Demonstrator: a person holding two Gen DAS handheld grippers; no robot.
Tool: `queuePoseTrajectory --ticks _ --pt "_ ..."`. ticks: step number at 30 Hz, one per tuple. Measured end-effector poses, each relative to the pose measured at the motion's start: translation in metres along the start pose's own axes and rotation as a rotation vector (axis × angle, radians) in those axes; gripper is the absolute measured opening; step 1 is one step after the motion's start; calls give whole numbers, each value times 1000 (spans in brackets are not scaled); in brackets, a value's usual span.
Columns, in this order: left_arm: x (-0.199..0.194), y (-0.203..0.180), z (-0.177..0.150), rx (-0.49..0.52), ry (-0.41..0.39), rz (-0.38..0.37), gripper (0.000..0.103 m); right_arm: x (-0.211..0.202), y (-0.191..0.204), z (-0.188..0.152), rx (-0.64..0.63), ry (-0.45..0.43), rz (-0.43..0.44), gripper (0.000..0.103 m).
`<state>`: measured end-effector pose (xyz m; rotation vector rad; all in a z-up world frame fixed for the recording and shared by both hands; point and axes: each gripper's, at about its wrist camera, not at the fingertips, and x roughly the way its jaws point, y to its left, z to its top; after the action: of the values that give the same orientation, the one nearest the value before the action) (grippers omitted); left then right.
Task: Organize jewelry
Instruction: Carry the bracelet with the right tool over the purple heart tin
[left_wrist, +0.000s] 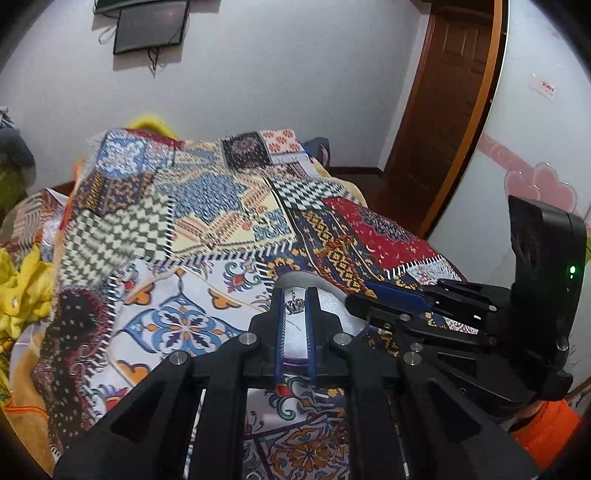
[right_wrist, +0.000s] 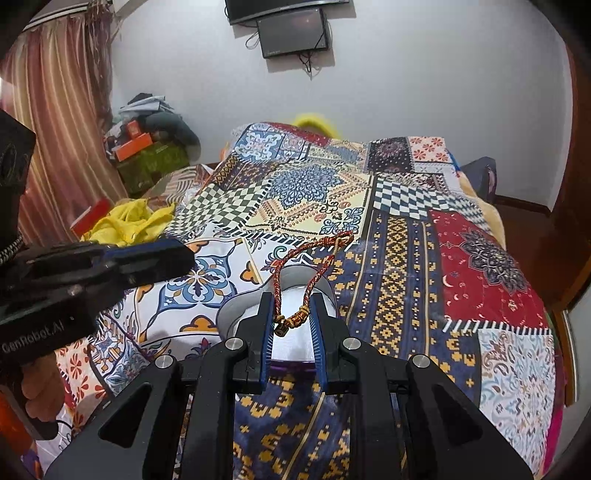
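A white jewelry box (left_wrist: 332, 306) with a pale lining lies on the patchwork bedspread (left_wrist: 207, 206). In the left wrist view my left gripper (left_wrist: 295, 301) stands over the box, jaws narrowly apart, with a small silver crown pendant (left_wrist: 294, 306) between the fingertips. In the right wrist view my right gripper (right_wrist: 293, 314) is over the same box (right_wrist: 243, 310), jaws partly closed around a red and gold braided bracelet (right_wrist: 314, 266). Its beaded knot (right_wrist: 295, 319) hangs between the fingers; its loop lies on the box and the bedspread (right_wrist: 406, 277). Each gripper shows in the other's view.
The bed fills both views. Yellow cloth (right_wrist: 129, 221) and an orange box (right_wrist: 90, 216) lie at its left side, with piled clutter (right_wrist: 147, 140) behind. A brown door (left_wrist: 443, 110) stands on the right, and screens (right_wrist: 291, 29) hang on the far wall.
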<state>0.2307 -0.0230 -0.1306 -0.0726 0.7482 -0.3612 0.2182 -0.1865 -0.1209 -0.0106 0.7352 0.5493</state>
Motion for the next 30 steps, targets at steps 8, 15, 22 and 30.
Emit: queuePoseTrajectory --ticks 8,15,22,30 --pt "32 9 -5 -29 86 -71 9 16 -3 -3 -39 68 18 17" --pt "46 5 -8 13 117 -46 9 24 -5 -6 -79 101 10 17" --pt "44 7 -7 22 86 -32 9 29 -4 -7 -89 122 16 18" --pt "35 11 -4 6 68 -18 9 27 -2 -4 -83 123 25 25"
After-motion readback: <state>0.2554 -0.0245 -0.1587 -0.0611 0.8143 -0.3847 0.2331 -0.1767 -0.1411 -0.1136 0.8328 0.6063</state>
